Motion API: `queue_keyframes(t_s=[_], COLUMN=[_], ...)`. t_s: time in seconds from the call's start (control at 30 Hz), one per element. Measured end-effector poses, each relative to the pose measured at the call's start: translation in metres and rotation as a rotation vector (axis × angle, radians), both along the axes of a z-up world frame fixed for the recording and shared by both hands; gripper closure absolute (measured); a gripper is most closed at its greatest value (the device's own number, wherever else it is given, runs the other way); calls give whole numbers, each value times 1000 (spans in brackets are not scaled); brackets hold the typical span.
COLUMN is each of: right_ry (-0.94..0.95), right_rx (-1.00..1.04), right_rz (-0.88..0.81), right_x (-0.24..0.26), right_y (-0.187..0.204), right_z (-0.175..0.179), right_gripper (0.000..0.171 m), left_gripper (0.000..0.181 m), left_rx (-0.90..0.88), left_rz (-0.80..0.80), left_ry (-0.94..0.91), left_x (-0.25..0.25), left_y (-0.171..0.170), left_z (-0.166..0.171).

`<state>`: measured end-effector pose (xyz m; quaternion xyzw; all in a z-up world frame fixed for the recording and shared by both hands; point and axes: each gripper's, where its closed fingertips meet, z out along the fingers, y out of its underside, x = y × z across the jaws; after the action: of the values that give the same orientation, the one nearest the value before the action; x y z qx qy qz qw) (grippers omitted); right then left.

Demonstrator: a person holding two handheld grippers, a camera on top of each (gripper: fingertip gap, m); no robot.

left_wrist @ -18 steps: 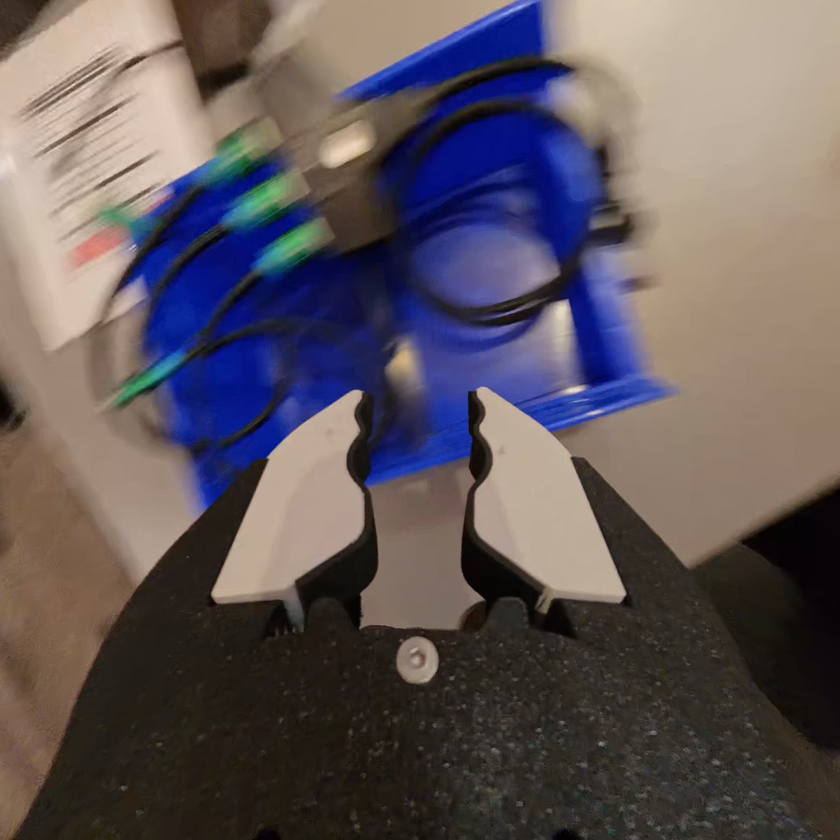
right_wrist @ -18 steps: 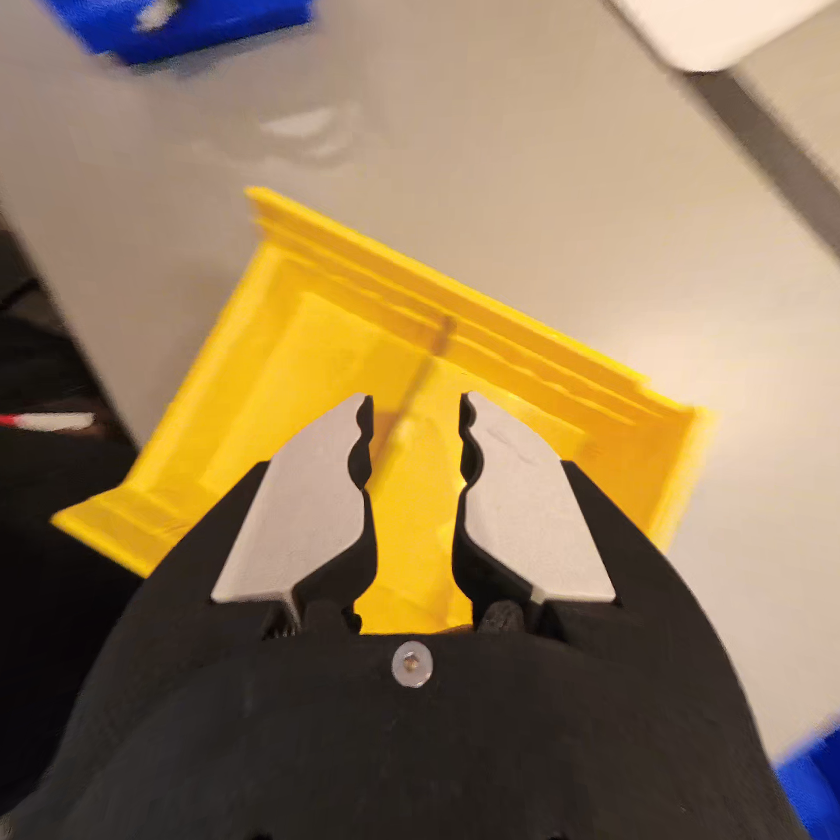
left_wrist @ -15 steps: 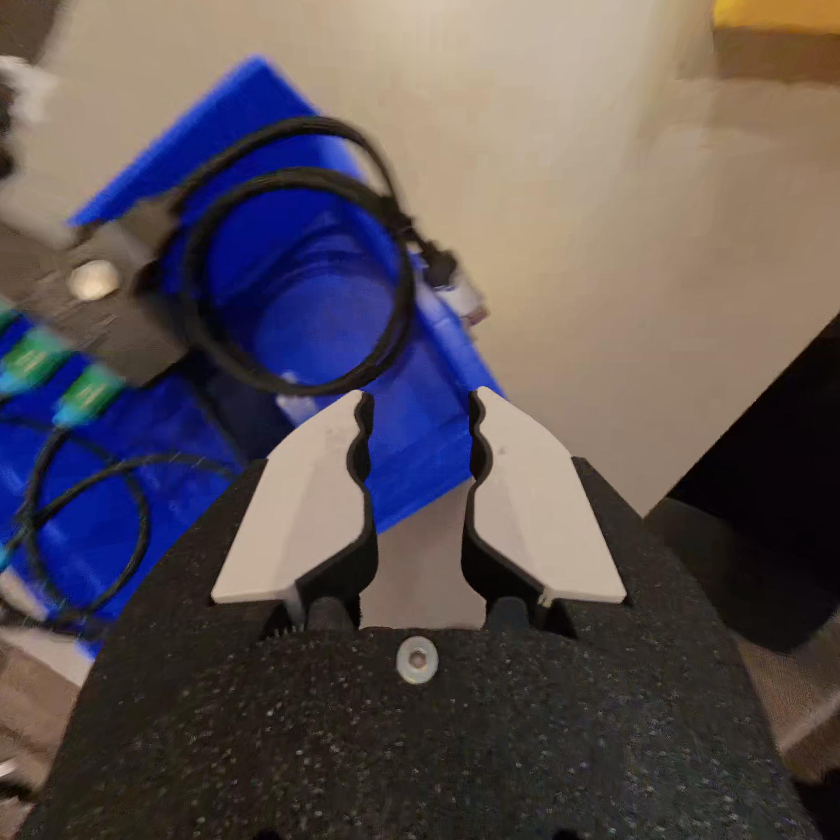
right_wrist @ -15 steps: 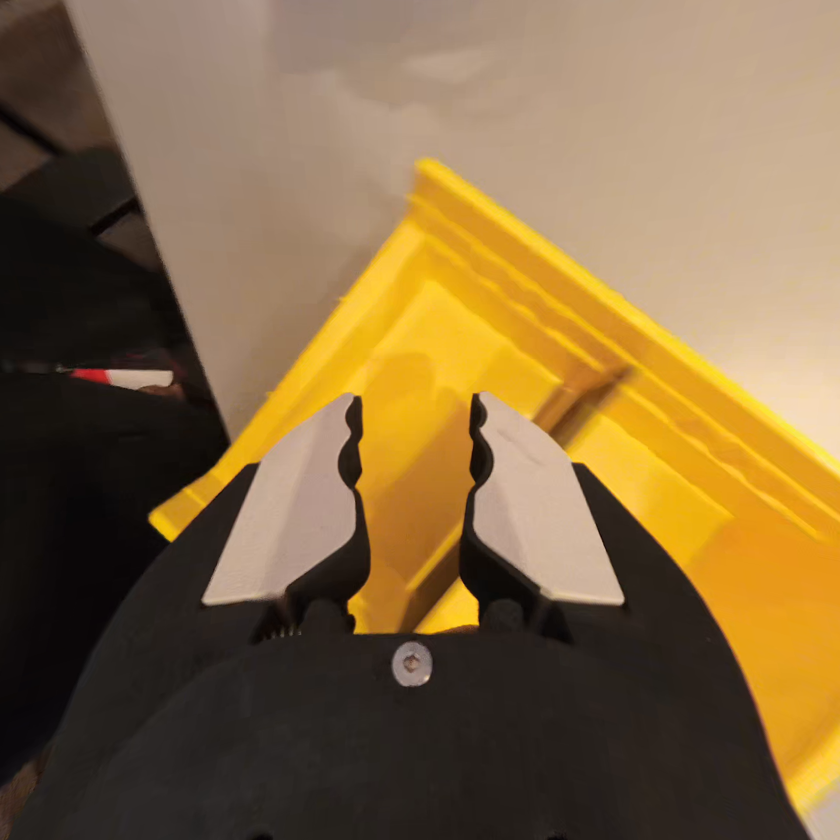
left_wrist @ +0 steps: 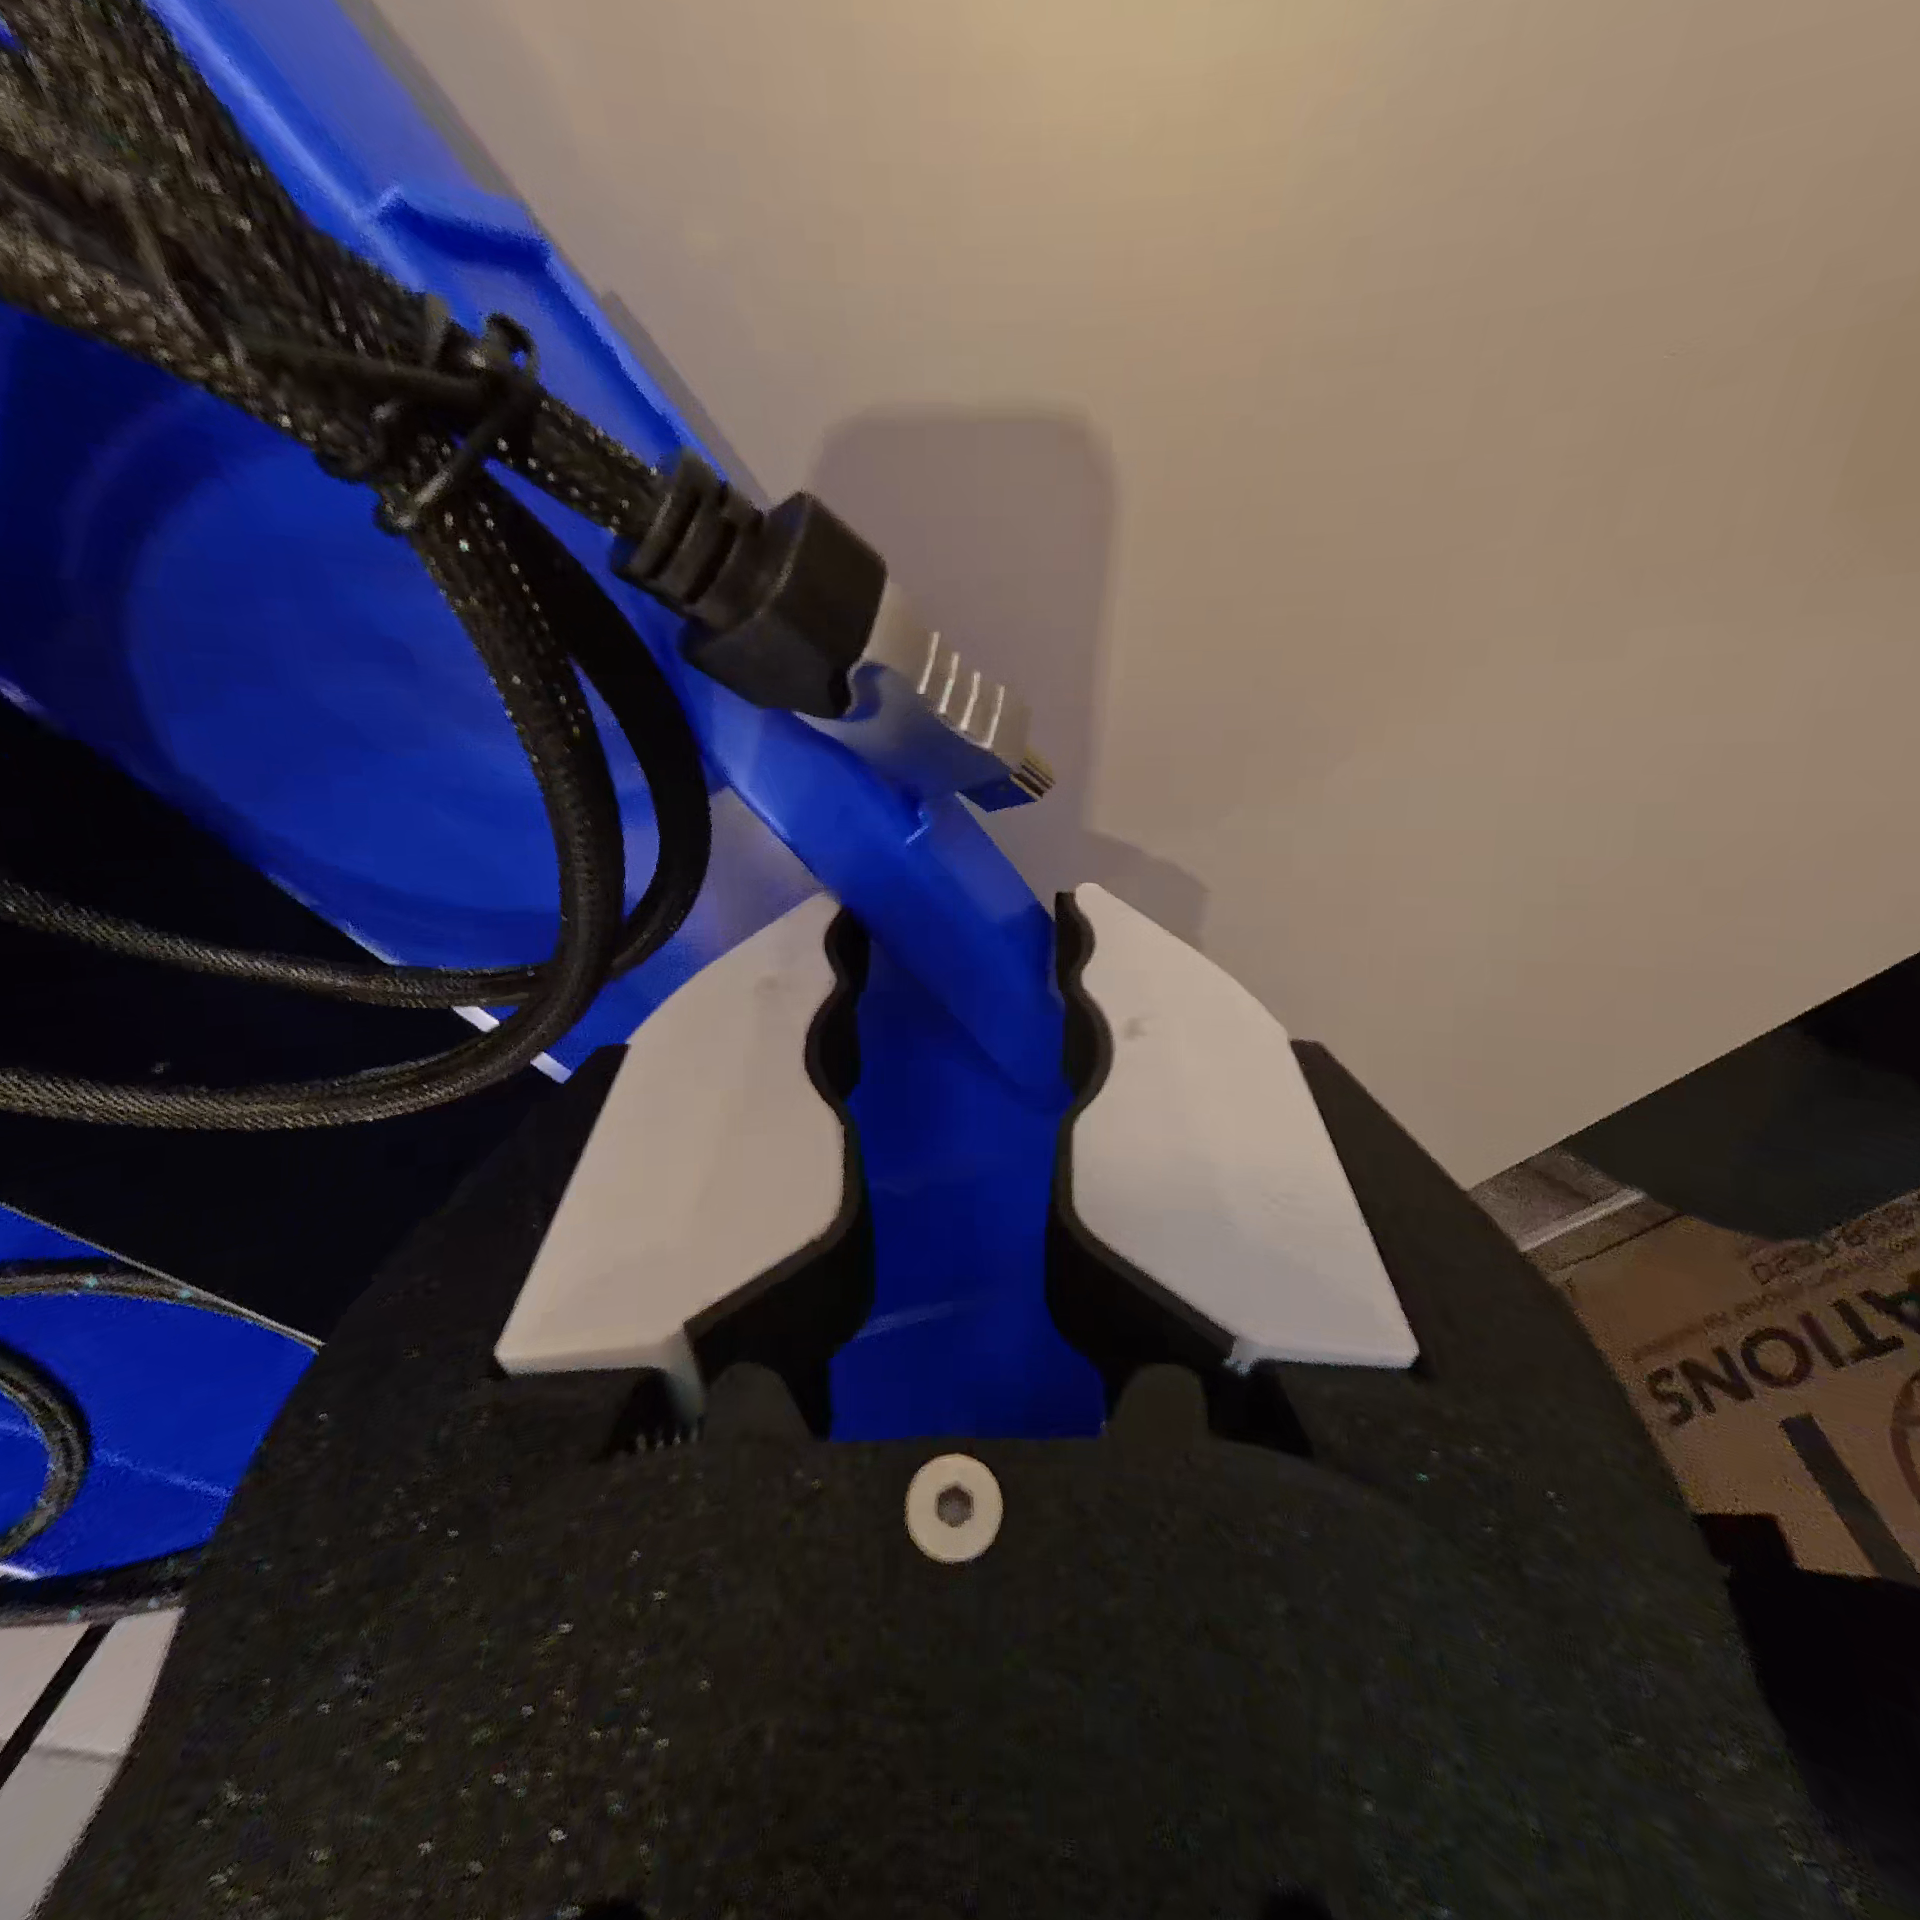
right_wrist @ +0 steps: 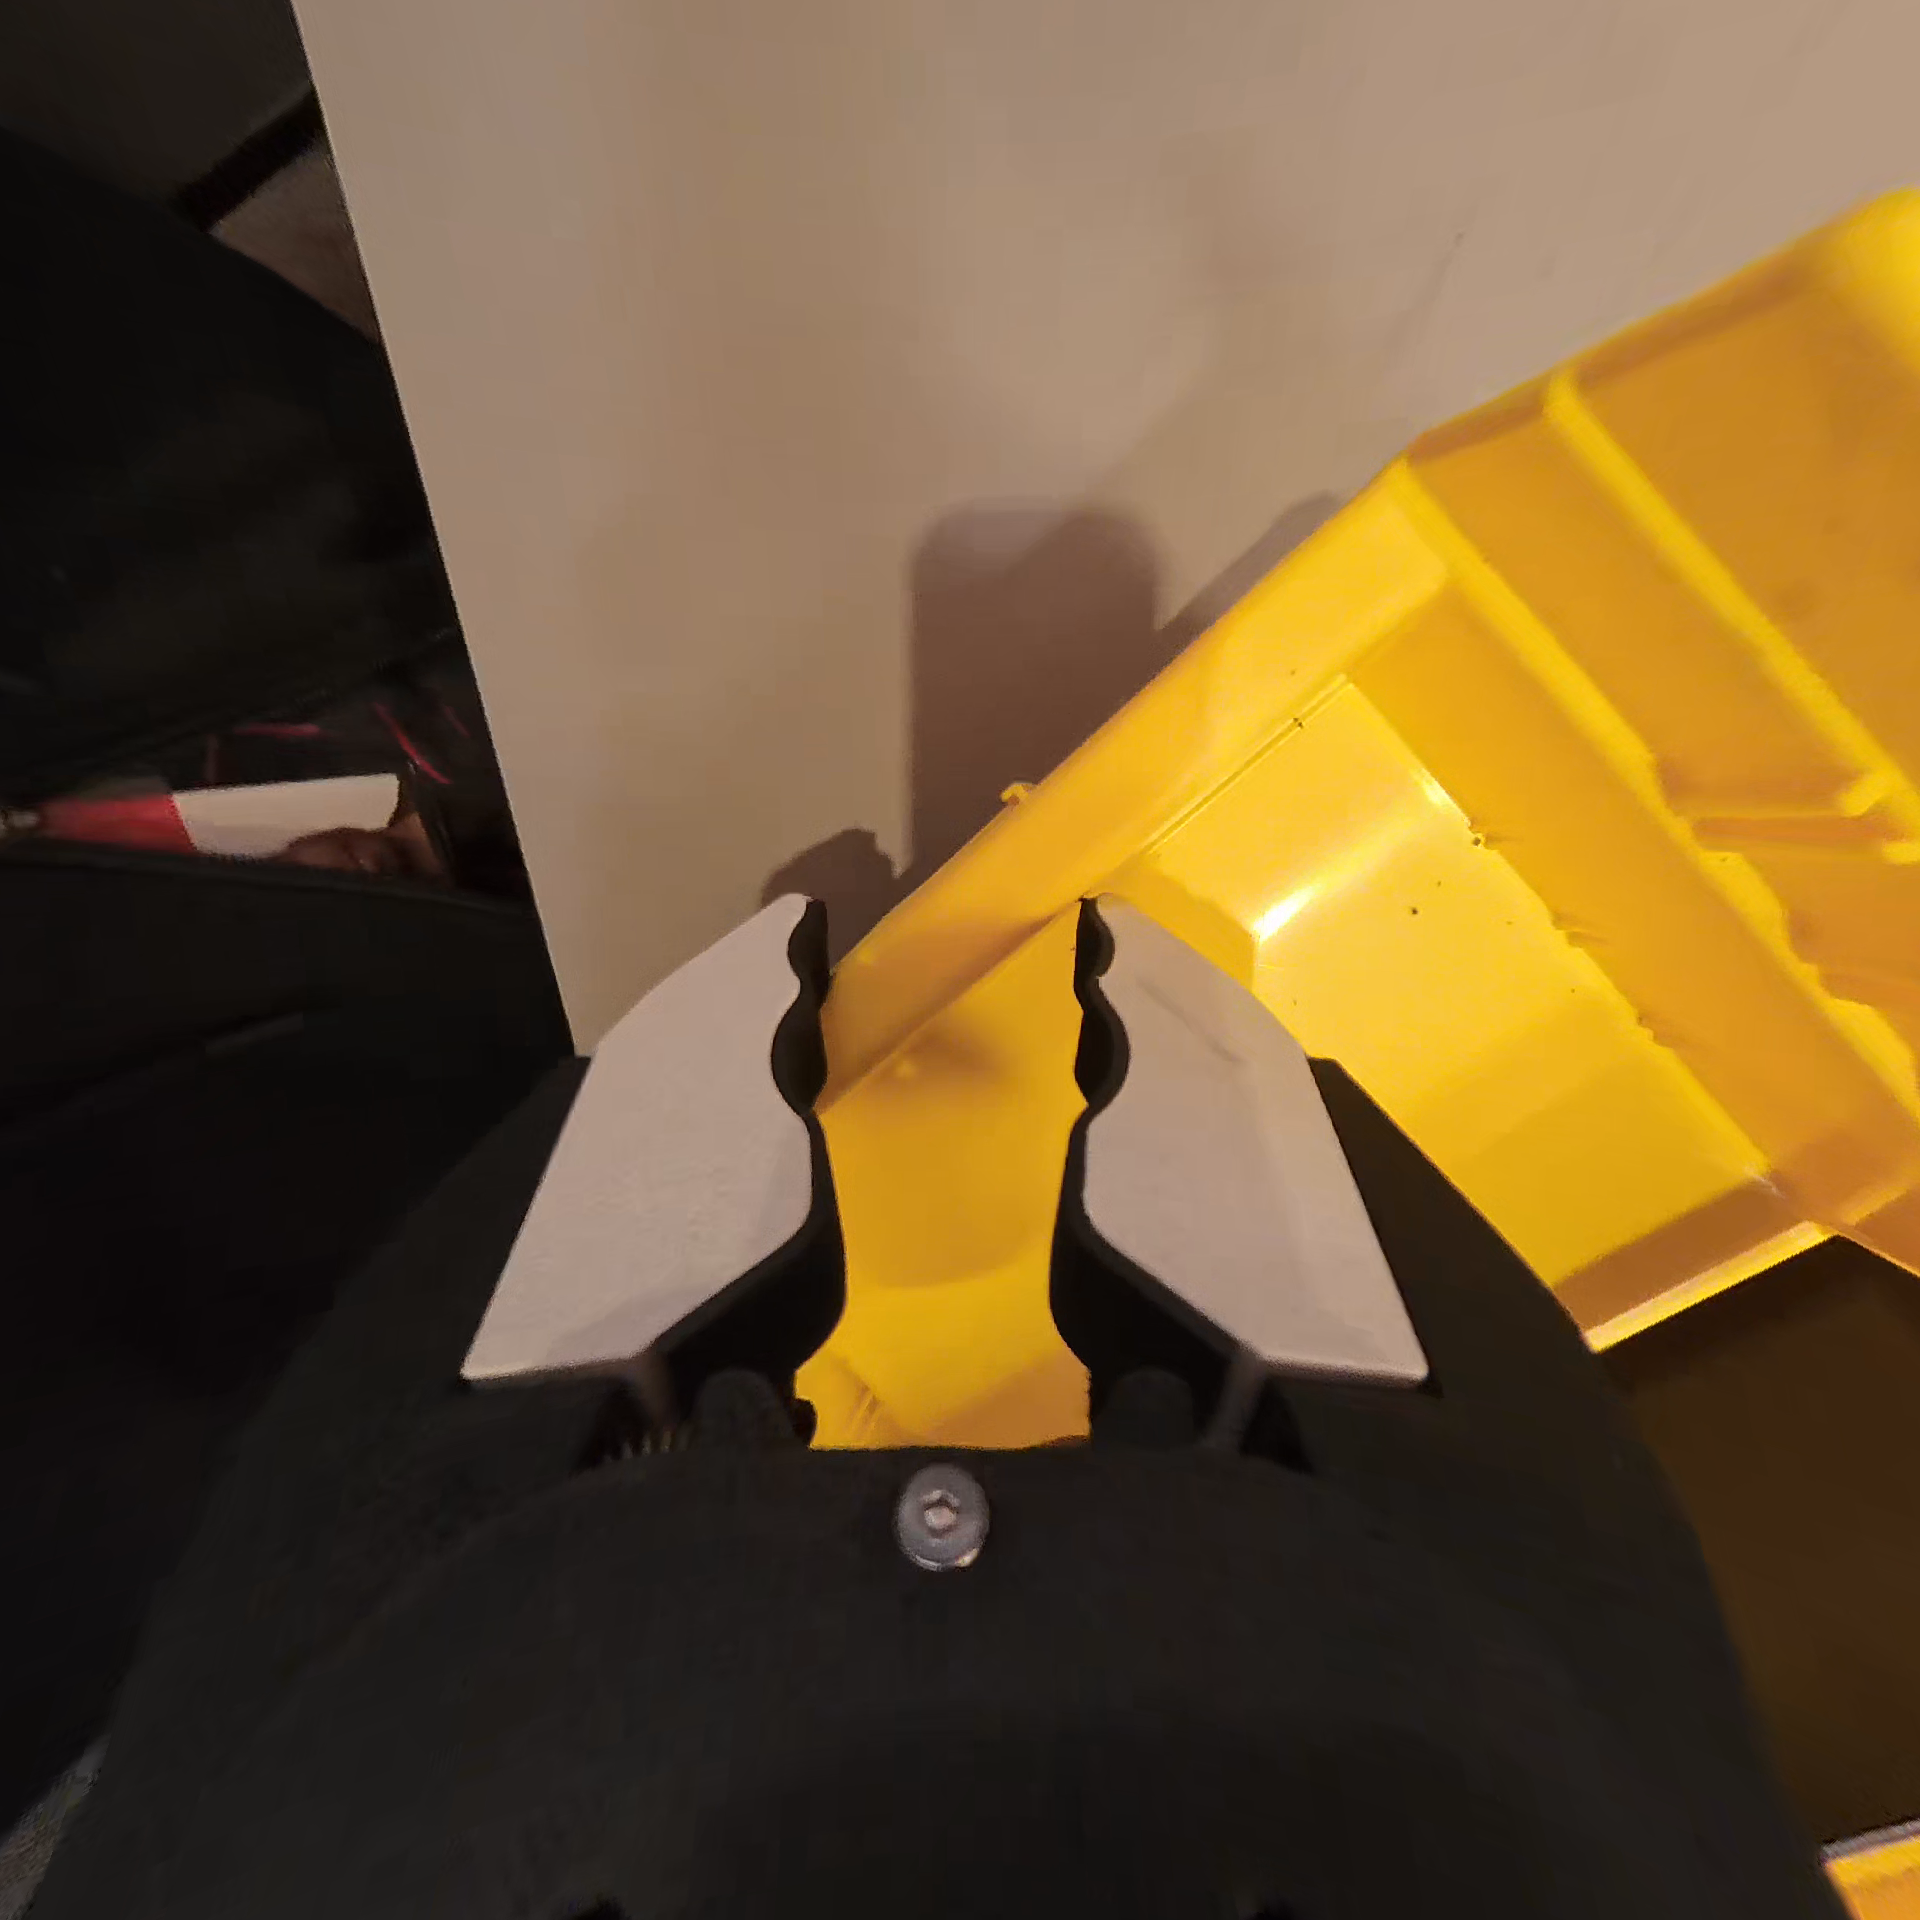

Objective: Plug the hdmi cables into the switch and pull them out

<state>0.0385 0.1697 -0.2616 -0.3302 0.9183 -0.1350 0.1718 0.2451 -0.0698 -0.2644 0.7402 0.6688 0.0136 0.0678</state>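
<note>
In the left wrist view, a blue bin (left_wrist: 312, 675) fills the left side and holds coiled black braided HDMI cables (left_wrist: 582, 904). One cable's black plug with a silver tip (left_wrist: 769, 613) hangs over the bin's rim. My left gripper (left_wrist: 951, 914) has its fingers closed on the blue bin's rim corner. In the right wrist view, my right gripper (right_wrist: 945, 914) is open and straddles the near wall of an empty yellow bin (right_wrist: 1455, 935). Its left finger touches the rim. The switch is out of view.
Both bins stand on a pale table (left_wrist: 1351, 416) near its front edge. A cardboard box (left_wrist: 1766, 1382) lies below the edge at right in the left wrist view. Dark fabric and a red and white object (right_wrist: 239, 816) lie left of the table (right_wrist: 831, 416). Left tips to right tips: about 30 centimeters.
Both grippers moved in close to their bins. The left jaws narrowed onto the blue bin's rim. The right gripper came down over the yellow bin's wall, still open. The switch left the view.
</note>
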Motion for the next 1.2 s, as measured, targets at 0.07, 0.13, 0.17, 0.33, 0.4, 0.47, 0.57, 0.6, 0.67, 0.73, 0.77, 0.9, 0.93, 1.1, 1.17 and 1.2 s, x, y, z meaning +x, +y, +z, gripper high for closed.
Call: queue_keyframes(t_s=[0.07,0.13,0.17,0.33,0.4,0.47,0.57,0.6,0.67,0.73,0.77,0.9,0.93,1.1,1.17,1.2], right_ry=[21,46,63,158,174,153,117,114,127,174,191,256,286,324,321,325], right_rx=[7,18,25,36,17,-28,-99,-116,-144,-173,-183,-161,-142,-69,-58,-52], right_rz=[33,53,54,-22,-71,-115,-171,-188,-227,-277,-294,-262,-246,-192,-170,-157], right_x=[-10,-24,-33,-85,-100,-105,-101,-99,-98,-102,-103,-101,-104,-121,-129,-134], right_y=[8,18,22,39,41,39,33,31,28,26,25,33,37,54,62,66], right_z=[0,0,0,2,7,17,26,26,25,25,25,19,16,5,5,5], right_gripper=[126,128,130,135,133,129,126,125,124,123,123,129,137,149,149,149], left_gripper=[148,151,153,149,149,147,129,123,118,118,119,123,135,156,156,156], left_rx=[2,26,38,24,-20,-71,-144,-160,-204,-256,-282,-294,-289,-276,-279,-283], left_rz=[-18,-24,-16,97,96,23,-59,-60,-36,20,53,117,114,-29,-91,-128], left_ry=[-24,-50,-71,-100,-3,158,371,395,426,467,473,399,372,381,354,339], left_x=[19,44,58,115,111,87,41,30,14,1,-2,10,15,32,46,54], left_y=[-3,-5,-7,-24,-24,-18,-9,-8,-6,-9,-13,-29,-32,-34,-37,-38], left_z=[0,-1,-1,21,46,72,87,83,73,63,58,26,18,9,9,9])
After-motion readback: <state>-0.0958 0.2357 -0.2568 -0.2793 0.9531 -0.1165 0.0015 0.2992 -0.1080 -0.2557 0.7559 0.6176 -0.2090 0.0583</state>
